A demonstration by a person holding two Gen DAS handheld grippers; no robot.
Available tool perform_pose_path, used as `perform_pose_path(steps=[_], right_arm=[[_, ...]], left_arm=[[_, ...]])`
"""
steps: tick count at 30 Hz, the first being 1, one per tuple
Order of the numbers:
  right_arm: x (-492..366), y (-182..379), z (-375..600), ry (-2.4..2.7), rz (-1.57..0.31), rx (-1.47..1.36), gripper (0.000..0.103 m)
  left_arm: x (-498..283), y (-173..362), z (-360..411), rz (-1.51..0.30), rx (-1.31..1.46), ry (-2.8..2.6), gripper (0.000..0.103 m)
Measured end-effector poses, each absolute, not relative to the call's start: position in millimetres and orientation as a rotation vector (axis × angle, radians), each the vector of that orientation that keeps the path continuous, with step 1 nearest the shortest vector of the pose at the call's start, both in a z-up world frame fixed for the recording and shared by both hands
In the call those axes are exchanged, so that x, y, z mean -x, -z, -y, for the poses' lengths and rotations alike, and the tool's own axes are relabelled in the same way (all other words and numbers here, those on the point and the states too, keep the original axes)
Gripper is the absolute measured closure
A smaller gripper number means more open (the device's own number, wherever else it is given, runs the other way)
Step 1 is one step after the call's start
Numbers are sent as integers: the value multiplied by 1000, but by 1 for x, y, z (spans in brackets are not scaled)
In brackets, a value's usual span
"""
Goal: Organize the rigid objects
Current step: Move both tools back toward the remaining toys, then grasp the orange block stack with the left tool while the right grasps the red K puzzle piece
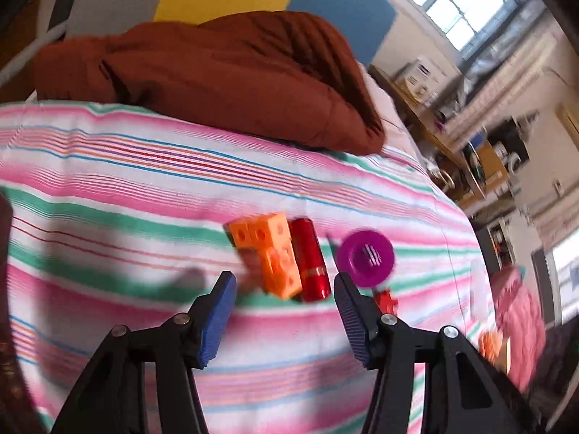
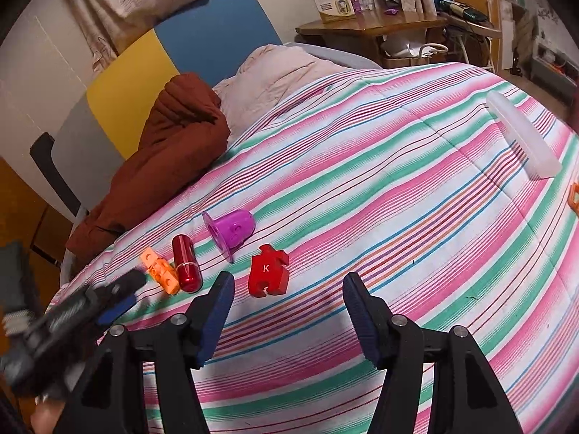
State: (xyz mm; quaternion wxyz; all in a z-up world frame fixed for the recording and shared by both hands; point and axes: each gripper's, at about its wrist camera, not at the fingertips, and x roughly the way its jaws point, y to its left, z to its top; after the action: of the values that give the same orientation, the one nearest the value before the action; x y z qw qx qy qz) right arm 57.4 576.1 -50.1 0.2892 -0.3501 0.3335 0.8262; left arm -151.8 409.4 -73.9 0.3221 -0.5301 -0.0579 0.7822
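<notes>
A: What lies on the bed [image 2: 380,181]?

B: A striped quilt in pink, green and white, soft and a little puckered. On it, a small row of hard plastic pieces: an orange block piece [image 1: 272,253] made of joined cubes with round holes, and touching its side a glossy red cylinder [image 1: 311,260] with a gold band near one end.

A: And beside those?

B: A translucent purple cup [image 2: 231,233] with a wide flange, tipped on its side, just beside the cylinder. Near it lies a flat red puzzle-shaped piece [image 2: 268,271] with a white K. Well apart, toward the far edge, a long frosted plastic case [image 2: 521,137].

A: The grippers?

B: The left gripper [image 1: 286,291] hangs just short of the orange piece and cylinder, jaws apart, pads touching nothing. The right gripper [image 2: 287,291] is also parted and empty, its tips near the red K piece.

A: Anything else?

B: A rumpled rust-brown blanket [image 1: 224,79] at the head of the bed.
</notes>
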Motion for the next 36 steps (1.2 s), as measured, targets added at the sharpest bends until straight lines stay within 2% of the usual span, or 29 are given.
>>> perform_pose_path(steps=[6,8,9,11,18,24,29,32,36], right_arm=[[-58,50,-577,-2209,-906,929,40],[-57,50,-577,-2207,-895,932,40],[-57,51,-577,-2212,-891,934,40],[-56,51,-576,-2213,-877,939,40],[-61,57,-586,-2192,-945,926,41],[-63,65,-592,-2184,-1016,931,53],[-53,67,-589,-2254,-1039,940,53],[-43,72,-584,-2270,-1010,986,44],[-28,75,-576,-2289,-905,1039,43]], left_arm=[[176,103,-423,294,1494,-2027,48],[177,103,-427,240,1447,-2068,59],[176,103,-429,197,1422,-2069,73],[175,104,-425,182,1400,-2070,80],[133,92,-388,-66,1277,-2108,81],[82,87,-345,-180,1197,-2115,81],[42,84,-320,-254,1147,-2097,81],[25,83,-313,-291,1132,-2089,81],[10,80,-304,-317,1105,-2083,81]])
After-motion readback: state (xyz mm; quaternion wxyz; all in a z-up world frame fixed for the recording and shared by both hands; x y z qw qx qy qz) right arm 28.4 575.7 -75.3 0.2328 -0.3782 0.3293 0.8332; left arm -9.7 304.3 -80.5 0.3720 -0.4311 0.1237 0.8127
